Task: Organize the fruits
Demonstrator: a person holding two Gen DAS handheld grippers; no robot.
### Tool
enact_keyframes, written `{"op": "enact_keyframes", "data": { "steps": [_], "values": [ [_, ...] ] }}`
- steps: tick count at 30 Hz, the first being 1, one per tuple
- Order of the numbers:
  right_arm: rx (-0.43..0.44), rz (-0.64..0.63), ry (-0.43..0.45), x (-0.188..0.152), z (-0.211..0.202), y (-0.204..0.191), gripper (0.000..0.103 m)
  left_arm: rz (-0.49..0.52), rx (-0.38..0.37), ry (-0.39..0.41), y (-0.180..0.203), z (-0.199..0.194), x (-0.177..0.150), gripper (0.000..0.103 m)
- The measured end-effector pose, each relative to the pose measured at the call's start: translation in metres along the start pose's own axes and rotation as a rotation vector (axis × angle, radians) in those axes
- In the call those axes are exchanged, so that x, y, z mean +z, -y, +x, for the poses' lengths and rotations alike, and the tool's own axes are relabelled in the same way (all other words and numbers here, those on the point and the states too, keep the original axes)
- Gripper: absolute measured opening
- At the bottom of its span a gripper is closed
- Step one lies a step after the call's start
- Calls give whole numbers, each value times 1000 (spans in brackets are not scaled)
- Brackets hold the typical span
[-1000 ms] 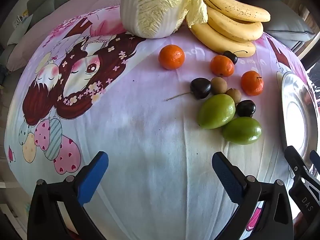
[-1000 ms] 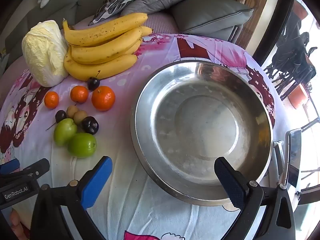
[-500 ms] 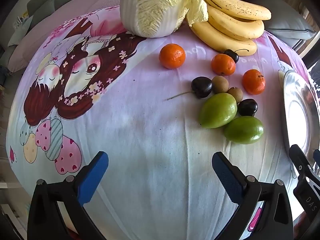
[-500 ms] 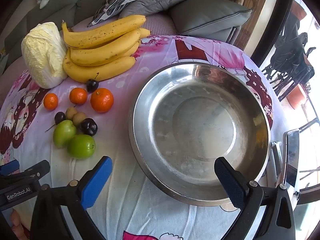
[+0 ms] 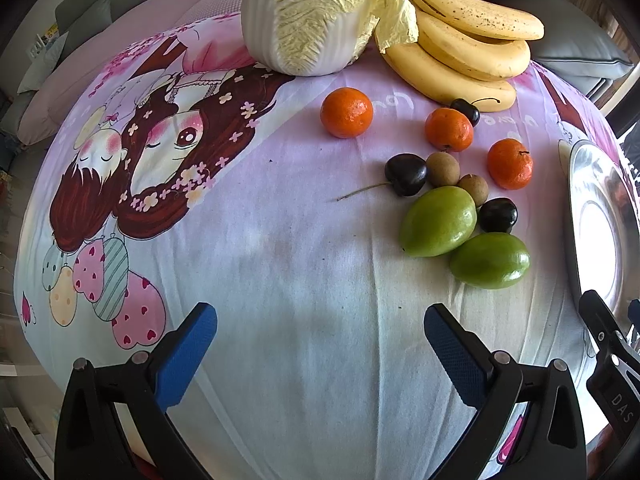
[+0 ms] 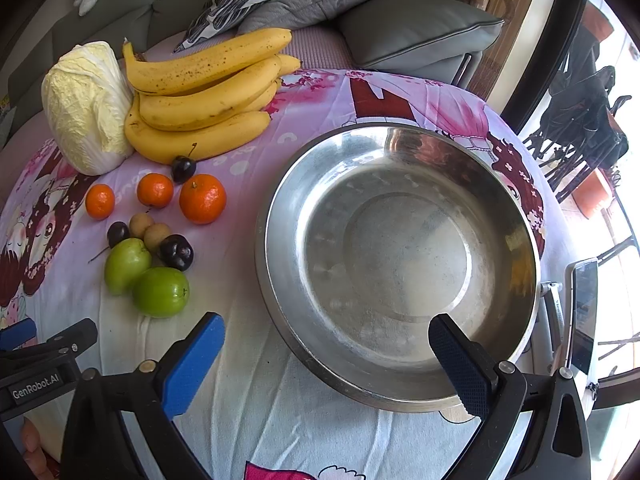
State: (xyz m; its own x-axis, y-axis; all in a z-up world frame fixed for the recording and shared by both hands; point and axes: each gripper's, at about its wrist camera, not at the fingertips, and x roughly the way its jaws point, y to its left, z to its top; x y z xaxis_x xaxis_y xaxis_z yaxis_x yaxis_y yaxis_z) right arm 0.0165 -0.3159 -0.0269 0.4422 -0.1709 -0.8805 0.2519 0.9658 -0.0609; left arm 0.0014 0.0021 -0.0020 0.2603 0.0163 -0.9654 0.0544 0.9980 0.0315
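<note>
Loose fruit lies on a cartoon-print tablecloth: two green fruits (image 5: 439,221) (image 5: 489,260), three mandarins (image 5: 346,112), dark cherries (image 5: 405,174), two small brown fruits (image 5: 442,168) and a bunch of bananas (image 5: 464,52). The same cluster shows left in the right wrist view, green fruit (image 6: 161,291), mandarin (image 6: 202,198), bananas (image 6: 200,100). An empty steel bowl (image 6: 280,280) sits right of them. My left gripper (image 5: 320,340) hovers open, short of the green fruits. My right gripper (image 6: 326,350) is open over the bowl's near rim.
A napa cabbage (image 5: 316,16) stands at the back beside the bananas. Grey cushions (image 6: 400,32) lie beyond the table. A phone on a stand (image 6: 583,312) sits off the table's right edge. The bowl's rim (image 5: 576,216) shows at the right in the left wrist view.
Both grippers have drifted slightly; the fruit and bowl shift a little in view. Nothing was grasped or moved on the table.
</note>
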Motion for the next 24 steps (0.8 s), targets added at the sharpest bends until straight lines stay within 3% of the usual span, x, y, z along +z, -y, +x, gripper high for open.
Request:
{"op": "enact_keyframes", "data": {
  "steps": [24],
  "values": [
    [0, -2, -1, 0, 0, -1, 103, -79, 8, 56, -14, -10, 6, 103]
  ]
}}
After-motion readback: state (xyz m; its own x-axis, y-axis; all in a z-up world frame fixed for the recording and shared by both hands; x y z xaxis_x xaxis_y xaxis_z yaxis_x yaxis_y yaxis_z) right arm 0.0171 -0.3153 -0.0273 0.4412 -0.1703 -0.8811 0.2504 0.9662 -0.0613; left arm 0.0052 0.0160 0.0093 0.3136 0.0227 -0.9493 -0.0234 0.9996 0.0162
